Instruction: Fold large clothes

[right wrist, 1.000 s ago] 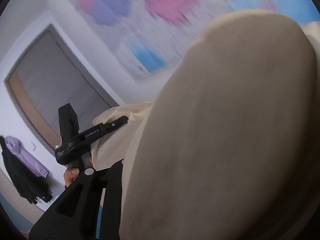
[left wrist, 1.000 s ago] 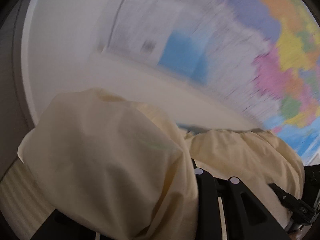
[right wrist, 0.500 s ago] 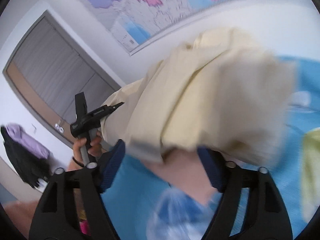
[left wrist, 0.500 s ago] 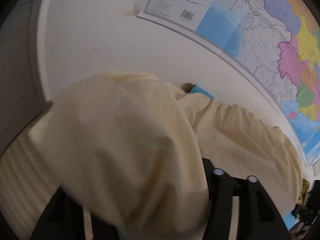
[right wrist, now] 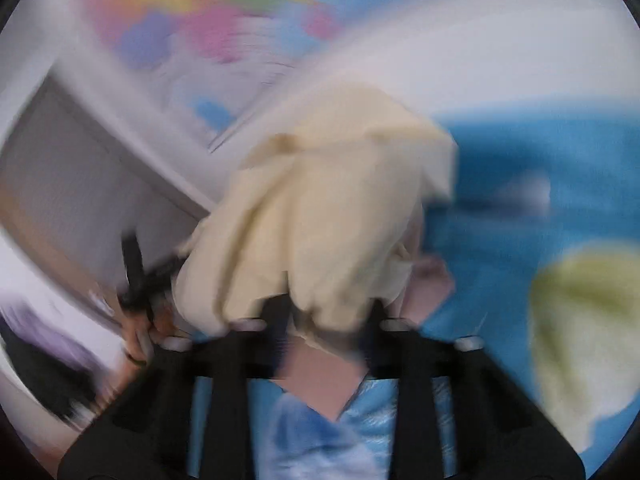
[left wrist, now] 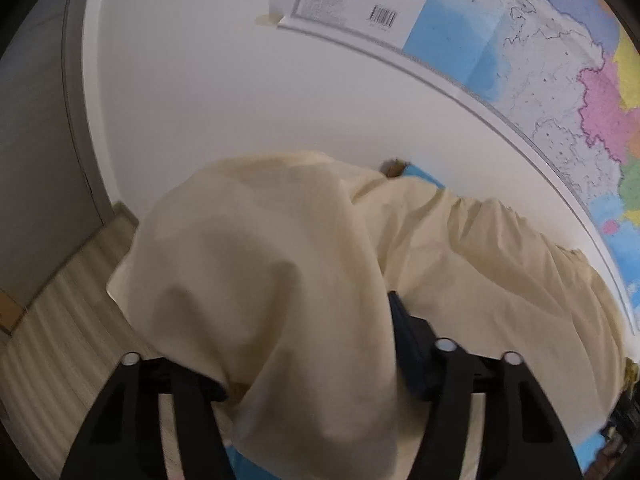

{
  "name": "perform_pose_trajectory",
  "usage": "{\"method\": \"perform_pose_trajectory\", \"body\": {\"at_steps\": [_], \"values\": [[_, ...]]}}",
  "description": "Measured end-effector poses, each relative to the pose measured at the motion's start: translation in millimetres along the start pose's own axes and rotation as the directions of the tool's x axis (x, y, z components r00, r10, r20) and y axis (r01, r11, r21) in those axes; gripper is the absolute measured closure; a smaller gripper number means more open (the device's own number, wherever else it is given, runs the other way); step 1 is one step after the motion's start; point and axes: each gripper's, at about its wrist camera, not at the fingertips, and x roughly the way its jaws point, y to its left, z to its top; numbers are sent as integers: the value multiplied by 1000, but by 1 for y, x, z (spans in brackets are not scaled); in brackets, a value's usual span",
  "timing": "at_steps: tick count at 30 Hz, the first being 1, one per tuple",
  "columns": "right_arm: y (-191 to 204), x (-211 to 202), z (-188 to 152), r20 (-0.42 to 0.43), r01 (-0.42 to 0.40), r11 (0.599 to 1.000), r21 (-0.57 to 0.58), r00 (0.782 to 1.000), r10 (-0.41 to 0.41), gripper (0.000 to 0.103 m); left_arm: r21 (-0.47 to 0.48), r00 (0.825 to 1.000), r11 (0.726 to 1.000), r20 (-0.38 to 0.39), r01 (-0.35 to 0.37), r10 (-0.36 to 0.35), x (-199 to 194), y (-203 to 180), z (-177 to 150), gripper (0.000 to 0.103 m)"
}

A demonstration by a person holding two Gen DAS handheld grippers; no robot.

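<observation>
Both grippers, left (left wrist: pixel 312 364) and right (right wrist: pixel 320 320), pinch the pale-yellow cotton garment (left wrist: pixel 280 280) bunched near the wall map (left wrist: pixel 540 60); it may slip and crumple.

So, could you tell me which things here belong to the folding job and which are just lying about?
Job:
cream garment
left gripper
right gripper

Lying about:
wall map
yellow-green cloth
blue cover

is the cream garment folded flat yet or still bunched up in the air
Still bunched: the pale cream cloth garment drapes over the left gripper and hangs crumpled from the right gripper.
</observation>
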Motion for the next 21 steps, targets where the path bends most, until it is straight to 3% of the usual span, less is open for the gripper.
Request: {"method": "perform_pose_trajectory", "body": {"at_steps": [2,4,6,7,8,10,13,15,18,21], "values": [[29,-25,3,71,-14,987,-159,997,26,94,-11,1000,1000,17,12,-12,2,-3,15,68],[41,-41,-4,70,-15,968,-251,997,34,95,-44,997,997,50,57,-55,4,-1,28,69],[33,-39,-22,13,25,959,-281,1000,-23,95,-45,997,998,74,42,-39,11,-3,32,64],[27,-28,-31,-43,49,957,-287,997,-64,95,-43,998,999,59,23,-20,18,-3,29,57],[16,-14,-43,-105,90,954,-286,987,-124,95,-37,999,999,46,0,2,23,-3,26,51],[6,-6,-52,-155,101,955,-279,977,-148,93,-6,999,999,39,-35,36,25,-2,16,46],[6,-14,-43,-157,119,965,-233,975,-158,74,-23,998,999,51,-46,47,2,9,5,39],[18,-25,-29,-130,132,963,-235,977,-166,54,-20,994,1000,108,-18,20,-29,12,-1,39],[30,-63,-18,-41,139,954,-266,987,-155,53,32,968,998,246,-46,37,-83,7,-15,27],[49,-72,-2,54,126,956,-264,992,-116,50,135,965,991,255,25,-59,-108,-15,-31,25]]}}
